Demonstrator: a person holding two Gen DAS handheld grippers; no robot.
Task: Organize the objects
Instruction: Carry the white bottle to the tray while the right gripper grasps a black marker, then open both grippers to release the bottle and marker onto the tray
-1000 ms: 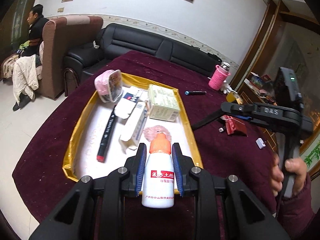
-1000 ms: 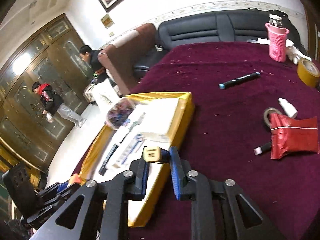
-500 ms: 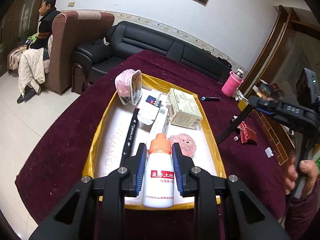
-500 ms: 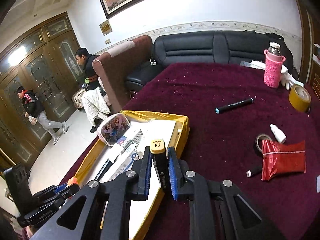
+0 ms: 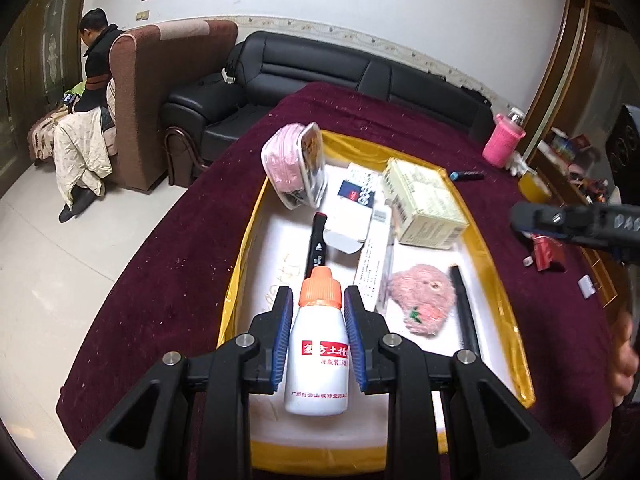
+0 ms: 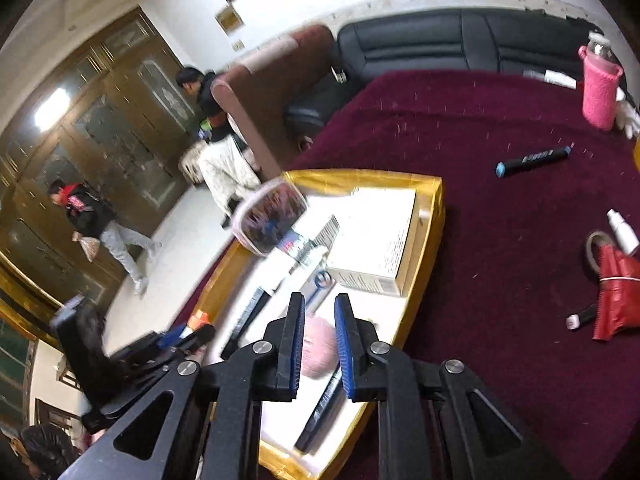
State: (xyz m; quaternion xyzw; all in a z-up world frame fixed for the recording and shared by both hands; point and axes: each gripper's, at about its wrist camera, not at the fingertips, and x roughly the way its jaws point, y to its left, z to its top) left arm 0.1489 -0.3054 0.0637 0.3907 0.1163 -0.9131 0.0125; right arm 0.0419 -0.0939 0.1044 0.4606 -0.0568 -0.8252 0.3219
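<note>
My left gripper (image 5: 316, 300) is shut on a white bottle with an orange cap (image 5: 319, 350) and holds it over the near end of the gold-rimmed tray (image 5: 494, 280). My right gripper (image 6: 317, 308) is open and empty above the tray (image 6: 434, 216). Below it a black marker (image 6: 322, 408) lies in the tray beside a pink fluffy item (image 6: 318, 346); both show in the left wrist view, the marker (image 5: 462, 300) and the pink item (image 5: 424, 298).
The tray also holds a pale box (image 5: 424, 204), a pink pouch (image 5: 294, 172), another marker (image 5: 316, 246) and cartons. On the maroon cloth lie a blue-capped marker (image 6: 532, 158), a red packet (image 6: 618, 292), a tape ring, a small bottle and a pink-sleeved bottle (image 6: 598, 88).
My right gripper has opened and let go of the black marker, which now lies in the tray. My left gripper has moved forward over the tray with the bottle.
</note>
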